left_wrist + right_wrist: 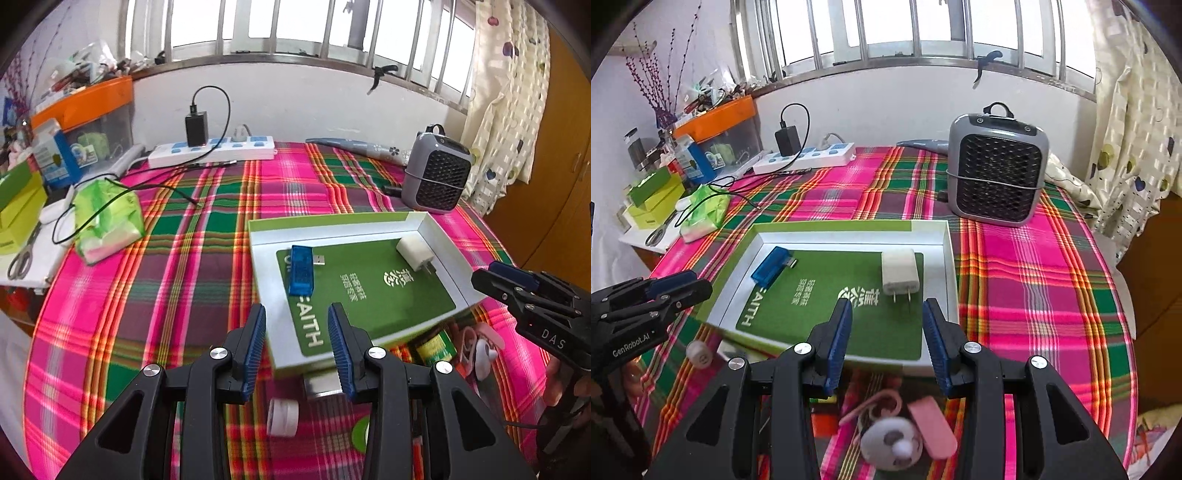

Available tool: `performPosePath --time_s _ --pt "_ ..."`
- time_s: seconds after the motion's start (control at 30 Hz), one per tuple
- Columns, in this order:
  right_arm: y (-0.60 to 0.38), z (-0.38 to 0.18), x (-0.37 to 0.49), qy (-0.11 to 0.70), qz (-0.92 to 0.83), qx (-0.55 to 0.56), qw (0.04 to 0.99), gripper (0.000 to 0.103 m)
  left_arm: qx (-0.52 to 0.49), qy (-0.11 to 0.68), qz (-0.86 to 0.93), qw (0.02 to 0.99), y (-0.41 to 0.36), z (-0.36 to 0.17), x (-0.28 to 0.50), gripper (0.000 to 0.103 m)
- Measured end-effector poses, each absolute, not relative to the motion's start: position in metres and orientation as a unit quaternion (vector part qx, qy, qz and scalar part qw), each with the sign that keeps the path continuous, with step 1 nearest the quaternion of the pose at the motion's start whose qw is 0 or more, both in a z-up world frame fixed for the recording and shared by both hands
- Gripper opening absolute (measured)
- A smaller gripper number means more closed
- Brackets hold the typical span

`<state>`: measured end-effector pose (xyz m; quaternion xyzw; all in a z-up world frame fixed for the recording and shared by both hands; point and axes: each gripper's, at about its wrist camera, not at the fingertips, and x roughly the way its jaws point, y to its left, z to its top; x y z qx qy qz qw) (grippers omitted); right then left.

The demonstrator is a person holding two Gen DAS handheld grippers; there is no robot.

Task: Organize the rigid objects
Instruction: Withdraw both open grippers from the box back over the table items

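A shallow white box [334,229] [951,266] with a green lining lies on the plaid cloth. In it lie a blue USB stick [301,269] [772,267] and a white plug charger [412,255] [899,275]. My left gripper [297,345] is open and empty over the box's near left edge. My right gripper [886,345] is open and empty over the box's near edge; in the left wrist view [496,277] it shows side-on. Near me lie a white cap [282,417] [699,353], a metal block [321,386], a small green tin [436,349] and a pink and white mini fan [897,437] [484,349].
A grey heater [437,173] [997,173] stands at the back right. A power strip [212,151] [805,157] with a black adapter lies at the back. A green tissue pack [107,218] [703,212], boxes, scissors [22,260] and an orange bin crowd the left.
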<state>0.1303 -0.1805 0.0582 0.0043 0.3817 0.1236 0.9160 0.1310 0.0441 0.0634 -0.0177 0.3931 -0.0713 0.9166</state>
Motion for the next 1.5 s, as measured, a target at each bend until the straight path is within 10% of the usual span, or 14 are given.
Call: performPosePath --time_s 1.5 --pt "-0.228 0.025 0.057 0.396 0.075 0.037 0.914 0.049 -0.047 0.406 -0.079 0.909 0.066 0.034 0.056 0.034"
